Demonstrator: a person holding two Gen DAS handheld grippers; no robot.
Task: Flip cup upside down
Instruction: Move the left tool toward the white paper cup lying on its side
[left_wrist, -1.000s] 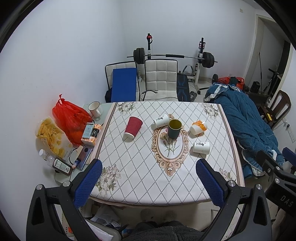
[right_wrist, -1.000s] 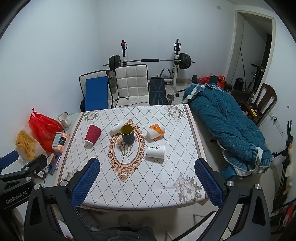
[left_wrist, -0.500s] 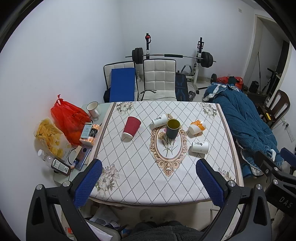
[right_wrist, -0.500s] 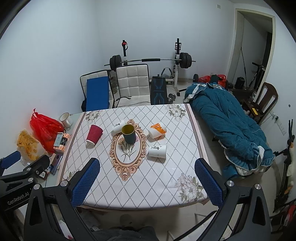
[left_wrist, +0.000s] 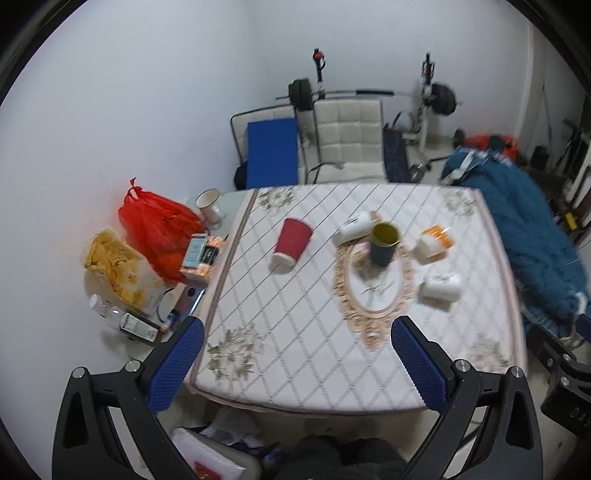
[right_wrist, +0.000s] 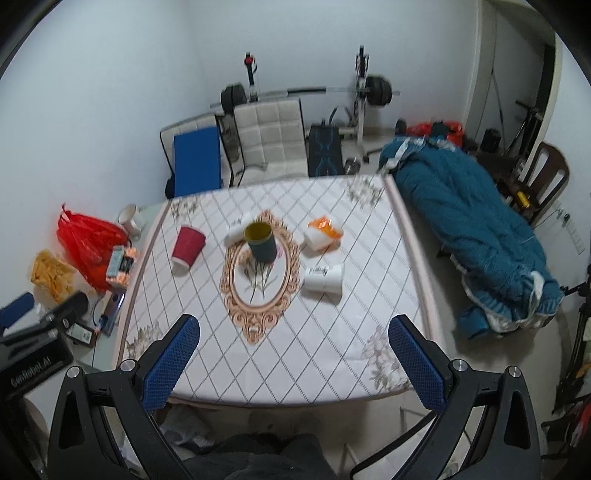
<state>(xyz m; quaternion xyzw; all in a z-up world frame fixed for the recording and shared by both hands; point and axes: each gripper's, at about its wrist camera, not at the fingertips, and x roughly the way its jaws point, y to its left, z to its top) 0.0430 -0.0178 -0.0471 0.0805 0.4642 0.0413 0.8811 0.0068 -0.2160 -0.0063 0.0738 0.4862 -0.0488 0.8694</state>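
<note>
A dark green cup (left_wrist: 384, 243) with a yellow inside stands upright on the table's oval motif; it also shows in the right wrist view (right_wrist: 261, 242). A red paper cup (left_wrist: 291, 244) (right_wrist: 188, 245) stands upside down to its left. Three white cups lie on their sides: one behind the green cup (left_wrist: 355, 227), one with an orange print (left_wrist: 436, 242) (right_wrist: 323, 234), one nearer (left_wrist: 441, 287) (right_wrist: 324, 280). My left gripper (left_wrist: 295, 363) and right gripper (right_wrist: 293, 363) are both open and empty, high above the table's near edge.
The table (left_wrist: 295, 350) has a white diamond-pattern cloth. A side shelf on the left holds a red bag (left_wrist: 159, 229), a snack bag (left_wrist: 118, 269), a mug (left_wrist: 208, 205) and bottles. Chairs (left_wrist: 347, 140) and a barbell rack stand behind. A blue quilt (right_wrist: 480, 229) lies to the right.
Both grippers have moved forward and slightly down toward the table, so it looks larger. The views are motion-blurred. The cups have not moved.
</note>
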